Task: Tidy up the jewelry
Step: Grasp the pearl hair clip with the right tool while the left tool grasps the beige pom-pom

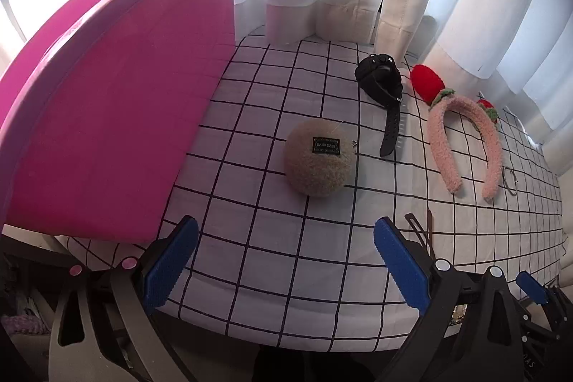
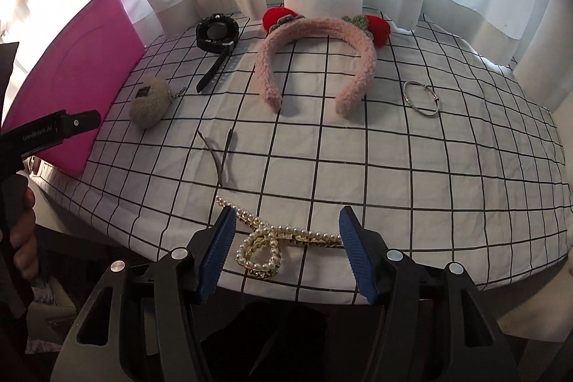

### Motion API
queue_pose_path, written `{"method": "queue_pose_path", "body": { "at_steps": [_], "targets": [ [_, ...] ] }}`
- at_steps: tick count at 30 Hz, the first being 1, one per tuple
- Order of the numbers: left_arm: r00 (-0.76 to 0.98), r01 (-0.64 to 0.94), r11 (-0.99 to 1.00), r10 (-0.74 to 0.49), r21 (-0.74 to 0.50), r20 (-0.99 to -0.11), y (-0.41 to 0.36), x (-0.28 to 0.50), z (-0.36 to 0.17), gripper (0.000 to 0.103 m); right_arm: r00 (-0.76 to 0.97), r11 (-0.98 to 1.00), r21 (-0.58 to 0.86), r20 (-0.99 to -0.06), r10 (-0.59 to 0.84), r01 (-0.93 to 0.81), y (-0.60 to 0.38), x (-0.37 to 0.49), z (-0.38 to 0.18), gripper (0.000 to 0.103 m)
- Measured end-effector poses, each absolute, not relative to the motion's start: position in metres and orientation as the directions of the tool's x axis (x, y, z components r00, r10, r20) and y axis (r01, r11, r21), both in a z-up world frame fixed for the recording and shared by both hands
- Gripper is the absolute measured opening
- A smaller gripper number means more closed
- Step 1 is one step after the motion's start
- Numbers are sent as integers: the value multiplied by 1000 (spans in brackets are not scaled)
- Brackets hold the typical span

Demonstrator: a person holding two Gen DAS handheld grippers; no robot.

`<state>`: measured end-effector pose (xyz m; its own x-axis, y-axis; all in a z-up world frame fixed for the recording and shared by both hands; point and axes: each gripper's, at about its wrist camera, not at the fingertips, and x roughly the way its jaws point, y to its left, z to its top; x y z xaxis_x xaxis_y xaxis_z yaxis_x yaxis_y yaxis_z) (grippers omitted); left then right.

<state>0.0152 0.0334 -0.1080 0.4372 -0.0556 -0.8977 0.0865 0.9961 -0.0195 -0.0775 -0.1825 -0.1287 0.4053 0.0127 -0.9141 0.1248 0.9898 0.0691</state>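
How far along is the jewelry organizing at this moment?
Nothing looks put away. The watch, pink headband, bangle, fuzzy ball charm, hair clip and pearl piece all lie loose on the checked cloth beside the pink box. Both grippers are open and empty; the right gripper straddles the pearl piece.

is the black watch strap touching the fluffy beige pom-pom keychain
Apart. In the left wrist view, bare checked cloth separates the black wristwatch strap from the fluffy beige pom-pom keychain.

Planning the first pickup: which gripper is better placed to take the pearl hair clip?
Right. The right gripper is open with the pearl hair clip between its fingers; the left gripper faces the fuzzy ball.
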Motion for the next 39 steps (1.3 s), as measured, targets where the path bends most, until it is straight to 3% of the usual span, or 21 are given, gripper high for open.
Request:
{"method": "queue_pose_path", "body": {
  "at_steps": [7,24,39],
  "targets": [
    [425,105,994,-57,-13,-903,29,14,-121,97,342,965,162,-936,83,208,-178,-91,-151,57],
    [426,96,995,-36,5,-904,36,29,-136,97,308,931,115,-951,4,346,-166,-79,-184,57],
    [414,115,993,-38,10,-909,16,78,-167,97,314,932,90,-949,-27,352,-167,-75,-187,57]
  ]
}}
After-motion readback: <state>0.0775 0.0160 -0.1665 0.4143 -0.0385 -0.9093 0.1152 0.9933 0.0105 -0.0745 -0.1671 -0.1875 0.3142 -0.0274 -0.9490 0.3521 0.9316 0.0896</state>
